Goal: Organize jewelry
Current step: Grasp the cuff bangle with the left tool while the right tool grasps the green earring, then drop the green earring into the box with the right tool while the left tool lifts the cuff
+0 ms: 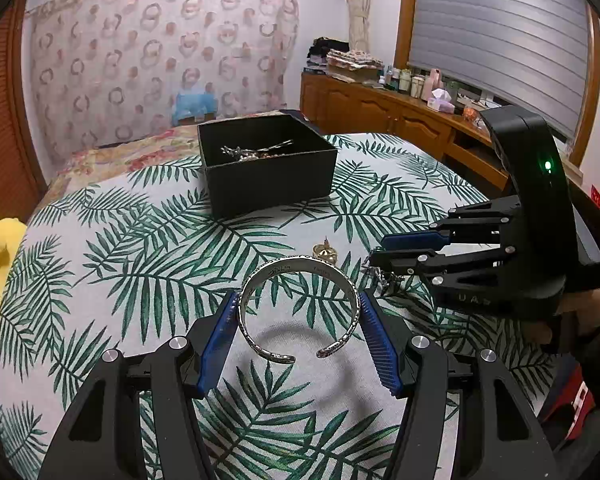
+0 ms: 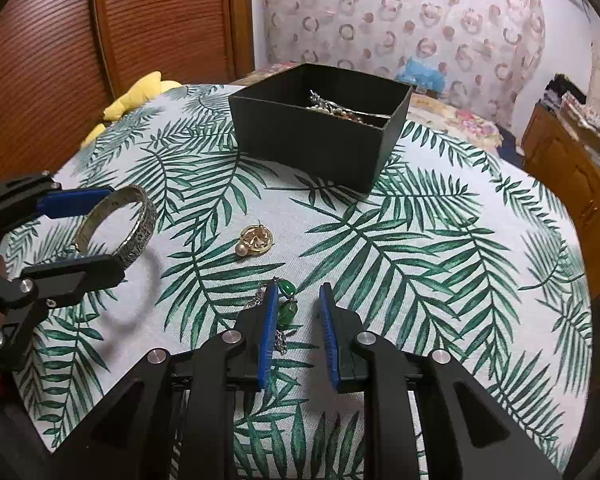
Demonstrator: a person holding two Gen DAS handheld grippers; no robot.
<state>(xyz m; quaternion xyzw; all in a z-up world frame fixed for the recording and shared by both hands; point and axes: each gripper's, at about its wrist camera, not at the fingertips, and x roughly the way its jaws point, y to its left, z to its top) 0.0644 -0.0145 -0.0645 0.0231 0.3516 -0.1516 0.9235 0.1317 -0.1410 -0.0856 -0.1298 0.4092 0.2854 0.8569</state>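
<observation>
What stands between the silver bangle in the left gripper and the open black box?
Nothing visible does. The silver bangle sits clamped in the left gripper; the gold brooch lies slightly right of the line to the black box, low on the cloth.

Right gripper (image 2: pixel 298 300) is held open over the leaf-print cloth (image 2: pixel 440 248); a green-stone chain piece (image 2: pixel 287 306) is seen beside its left finger. Silver cuff (image 2: pixel 118 228) is clamped by left gripper (image 2: pixel 84 236).
</observation>
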